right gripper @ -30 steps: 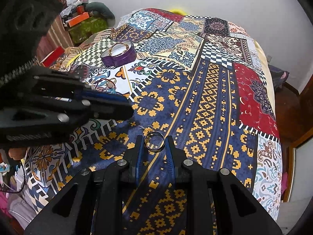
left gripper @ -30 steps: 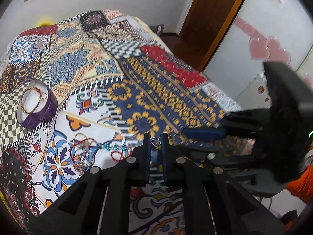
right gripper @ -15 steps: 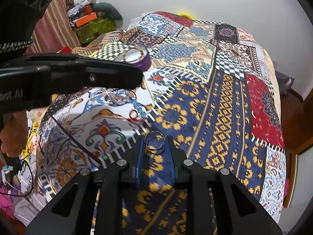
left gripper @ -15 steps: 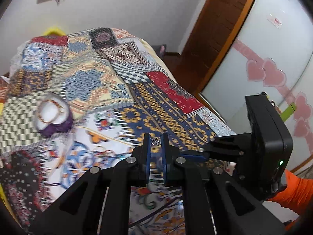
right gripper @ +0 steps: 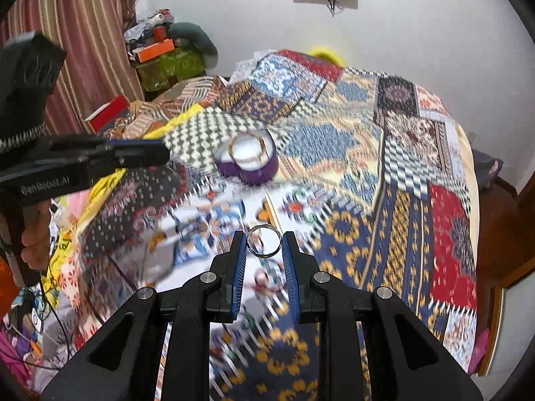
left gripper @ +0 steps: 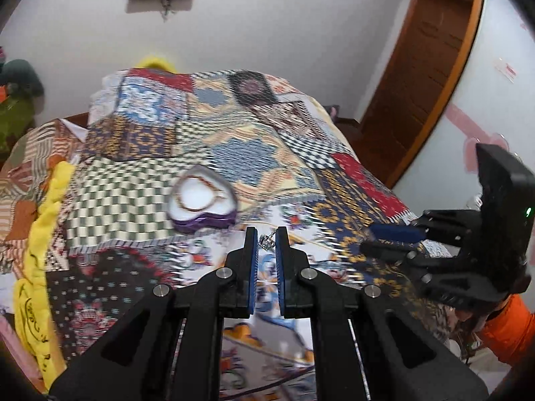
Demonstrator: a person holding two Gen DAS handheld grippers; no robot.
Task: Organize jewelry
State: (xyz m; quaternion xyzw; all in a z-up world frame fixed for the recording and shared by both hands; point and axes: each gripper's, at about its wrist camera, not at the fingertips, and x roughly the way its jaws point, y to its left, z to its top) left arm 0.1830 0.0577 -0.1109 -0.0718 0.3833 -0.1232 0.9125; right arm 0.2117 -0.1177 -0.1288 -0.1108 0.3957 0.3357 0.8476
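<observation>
Above the patchwork bedspread (right gripper: 394, 200), right gripper (right gripper: 264, 242) pinches a plain silver ring (right gripper: 263, 242) at its fingertips. Left gripper (left gripper: 266, 241) clamps a small silver chain charm (left gripper: 266, 241). Purple heart-shaped box (left gripper: 202, 200), white-lined, holds a gold bracelet (left gripper: 197, 193).

Left gripper (left gripper: 266, 235): held above the bed, angled downward, jaws nearly closed and pinching a small silver charm (left gripper: 266, 241) at the tips. Right gripper (right gripper: 264, 242): likewise angled downward, jaws clamped on a silver ring (right gripper: 263, 242) at the fingertips.
</observation>
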